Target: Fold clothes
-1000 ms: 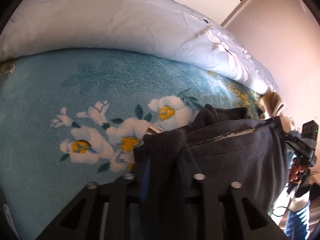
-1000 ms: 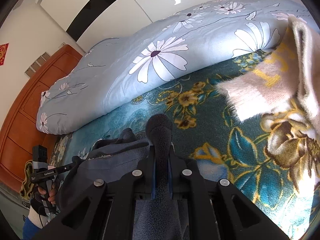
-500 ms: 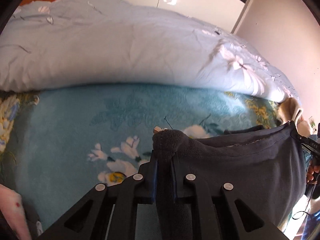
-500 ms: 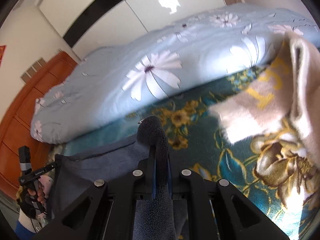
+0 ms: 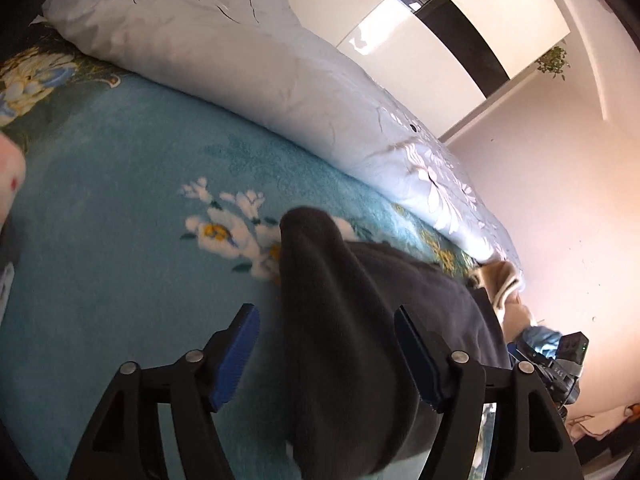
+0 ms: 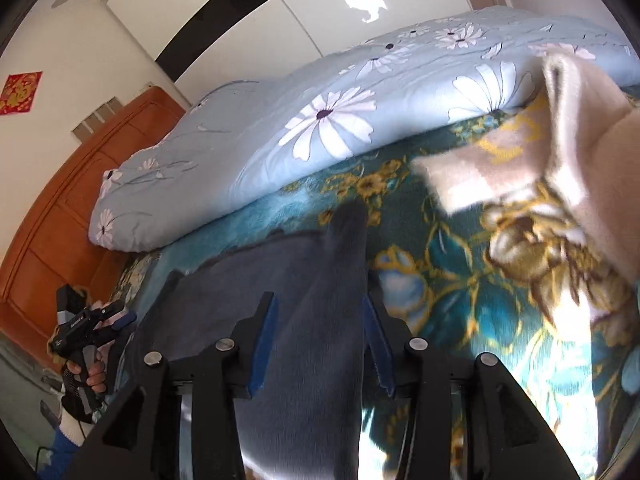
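Both grippers, left [image 5: 326, 354] and right [image 6: 318, 344], are opening, fingers parting off the dark garment [image 5: 360, 320] lying between them on the bed [image 5: 120, 240]; releasing a fold, next needing fresh grips on its edge

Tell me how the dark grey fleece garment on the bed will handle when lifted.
The dark grey fleece garment probably flops: it drapes in a soft ridge between the opening left tongs. Likely light and grippy, not slippery, given its fuzzy nap. It should sag between the two pinch points.
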### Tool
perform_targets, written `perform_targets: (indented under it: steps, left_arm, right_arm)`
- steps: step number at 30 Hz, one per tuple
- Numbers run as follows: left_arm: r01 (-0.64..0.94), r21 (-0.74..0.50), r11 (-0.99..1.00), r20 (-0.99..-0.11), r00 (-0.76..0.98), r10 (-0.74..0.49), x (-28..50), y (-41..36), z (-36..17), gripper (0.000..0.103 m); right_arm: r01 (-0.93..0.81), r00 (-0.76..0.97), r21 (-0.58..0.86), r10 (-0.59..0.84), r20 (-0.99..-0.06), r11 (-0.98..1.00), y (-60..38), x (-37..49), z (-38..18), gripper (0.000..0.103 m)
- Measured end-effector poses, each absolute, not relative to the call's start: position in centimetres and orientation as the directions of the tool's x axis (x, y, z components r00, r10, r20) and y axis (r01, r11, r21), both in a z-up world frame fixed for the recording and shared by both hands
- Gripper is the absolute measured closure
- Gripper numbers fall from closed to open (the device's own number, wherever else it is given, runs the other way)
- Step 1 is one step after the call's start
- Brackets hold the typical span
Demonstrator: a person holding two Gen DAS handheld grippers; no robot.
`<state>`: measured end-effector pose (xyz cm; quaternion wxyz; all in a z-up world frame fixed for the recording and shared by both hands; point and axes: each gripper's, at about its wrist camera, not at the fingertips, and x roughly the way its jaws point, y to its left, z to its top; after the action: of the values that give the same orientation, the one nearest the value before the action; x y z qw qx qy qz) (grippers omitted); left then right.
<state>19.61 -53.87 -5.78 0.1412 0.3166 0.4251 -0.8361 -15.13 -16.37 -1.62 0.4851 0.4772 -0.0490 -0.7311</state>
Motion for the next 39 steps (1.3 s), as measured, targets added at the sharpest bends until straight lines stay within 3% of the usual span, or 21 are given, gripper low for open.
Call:
perform_targets:
  steps: [3, 6, 7, 8, 10, 14, 18, 22, 26, 28, 30, 31, 32, 36, 39]
  left_arm:
    - [0.475, -0.664, -0.577, -0.637, -0.764, 0.104, 20.6, -51.8, -7.7, 0.029]
    - [0.488, -0.661, -0.571, -0.632, -0.772, 0.072, 20.8, -50.7, -7.8, 0.034]
    - [0.496, -0.658, -0.567, -0.632, -0.773, 0.057, 20.8, -50.4, -7.8, 0.044]
    - [0.507, -0.652, -0.564, -0.638, -0.768, 0.046, 20.8, -50.3, -7.6, 0.07]
    - [0.527, -0.636, -0.565, -0.65, -0.76, 0.023, 20.8, -50.2, -6.8, 0.085]
    - [0.502, -0.657, -0.563, -0.604, -0.797, -0.007, 22.4, -50.5, -4.3, 0.087]
    - [0.58, -0.589, -0.562, -0.696, -0.718, -0.011, 22.5, -51.1, -7.6, 0.087]
    - [0.569, -0.655, -0.497, -0.671, -0.741, 0.035, 23.3, -51.8, -10.5, 0.086]
    - [0.547, -0.655, -0.521, -0.661, -0.749, 0.045, 23.2, -51.3, -9.5, 0.079]
    - [0.53, -0.671, -0.519, -0.64, -0.767, 0.045, 23.7, -50.9, -8.8, 0.07]
    - [0.546, -0.685, -0.481, -0.63, -0.777, 0.015, 25.1, -50.4, -8.2, 0.038]
    - [0.55, -0.695, -0.462, -0.618, -0.786, -0.005, 26.0, -50.0, -8.1, 0.032]
    - [0.55, -0.71, -0.439, -0.604, -0.797, -0.021, 26.9, -49.6, -8.2, 0.024]
    - [0.54, -0.779, -0.319, -0.578, -0.816, 0.029, 27.9, -48.5, -10.2, 0.021]
    - [0.516, -0.819, -0.25, -0.551, -0.829, 0.095, 26.4, -47.9, -11.6, 0.021]
  right_arm:
    - [0.639, -0.005, 0.584, -0.762, -0.648, -0.501, -14.0, -12.8, -3.6, 0.055]
    - [0.597, 0.005, 0.64, -0.796, -0.605, -0.483, -13.1, -11.9, -4.3, 0.056]
    - [0.583, -0.001, 0.652, -0.803, -0.596, -0.484, -13.1, -11.8, -4.3, 0.065]
    - [0.569, -0.006, 0.665, -0.81, -0.586, -0.485, -13.0, -11.7, -4.3, 0.08]
    - [0.575, -0.031, 0.646, -0.803, -0.595, -0.502, -13.1, -11.3, -3.3, 0.091]
    - [0.601, -0.084, 0.606, -0.795, -0.601, -0.521, -12.2, -11.1, -1.3, 0.094]
    - [0.556, -0.065, 0.614, -0.766, -0.64, -0.561, -11.8, -11.7, -4.0, 0.094]
    - [0.507, -0.035, 0.637, -0.752, -0.658, -0.581, -11.5, -12.2, -6.8, 0.094]
    - [0.532, -0.033, 0.632, -0.76, -0.65, -0.564, -11.5, -12.0, -6.0, 0.093]
    - [0.533, -0.05, 0.642, -0.778, -0.626, -0.551, -11.0, -11.6, -5.3, 0.089]
    - [0.517, -0.07, 0.664, -0.8, -0.596, -0.54, -10.1, -11.2, -4.8, 0.076]
    - [0.503, -0.084, 0.676, -0.809, -0.582, -0.539, -9.4, -10.8, -4.7, 0.052]
    - [0.486, -0.099, 0.689, -0.817, -0.568, -0.538, -8.7, -10.4, -4.7, 0.037]
    - [0.391, -0.03, 0.786, -0.86, -0.509, -0.479, -8.3, -9.3, -6.4, 0.035]
    - [0.346, 0.002, 0.823, -0.877, -0.48, -0.45, -9.4, -8.7, -7.5, 0.027]
